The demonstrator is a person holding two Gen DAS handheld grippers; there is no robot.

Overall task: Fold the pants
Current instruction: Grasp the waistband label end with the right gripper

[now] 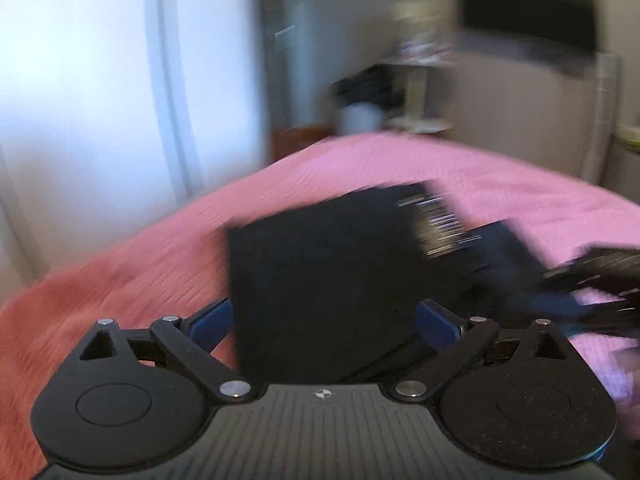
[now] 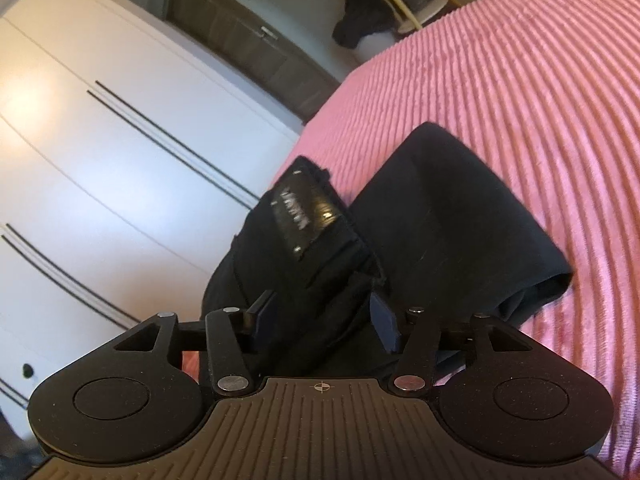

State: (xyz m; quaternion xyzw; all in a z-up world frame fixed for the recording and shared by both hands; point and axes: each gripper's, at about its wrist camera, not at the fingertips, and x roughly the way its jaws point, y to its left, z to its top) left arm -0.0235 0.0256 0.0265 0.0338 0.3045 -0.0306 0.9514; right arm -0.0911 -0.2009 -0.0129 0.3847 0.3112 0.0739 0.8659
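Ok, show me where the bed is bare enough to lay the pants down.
Bare pink bedspread lies beyond and right of the black pants, toward the far edge. In the left view, open bedspread runs left of them. Crowded: under both grippers, left gripper and right gripper.

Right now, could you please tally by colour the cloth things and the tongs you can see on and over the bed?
Black pants: 1
Pink bed cover: 1
Black tongs with blue pads: 2, left tongs and right tongs
Total: 4
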